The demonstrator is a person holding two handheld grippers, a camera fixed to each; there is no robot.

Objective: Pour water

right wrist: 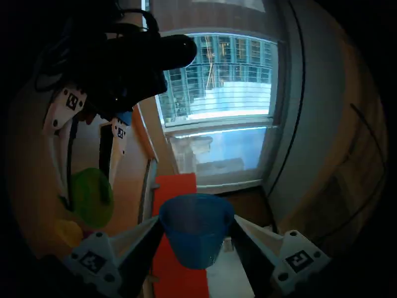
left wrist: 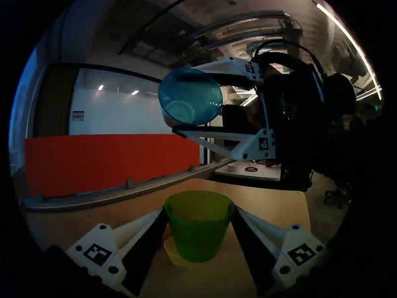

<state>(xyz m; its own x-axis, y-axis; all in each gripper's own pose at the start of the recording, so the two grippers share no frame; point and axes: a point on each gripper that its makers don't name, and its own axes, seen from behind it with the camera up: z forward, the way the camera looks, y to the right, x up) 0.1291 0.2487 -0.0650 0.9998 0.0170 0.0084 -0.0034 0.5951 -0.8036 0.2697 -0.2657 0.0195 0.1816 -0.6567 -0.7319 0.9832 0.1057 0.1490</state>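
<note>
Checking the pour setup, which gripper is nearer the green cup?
Left. The left gripper is shut on the green cup, clamping its sides. The right gripper holds the blue cup tipped, above and beyond it, not touching.

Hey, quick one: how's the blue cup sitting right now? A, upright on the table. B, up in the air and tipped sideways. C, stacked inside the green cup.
B: the right gripper holds the blue cup raised higher than the green cup, tipped so that the left gripper view looks into its open mouth.
</note>
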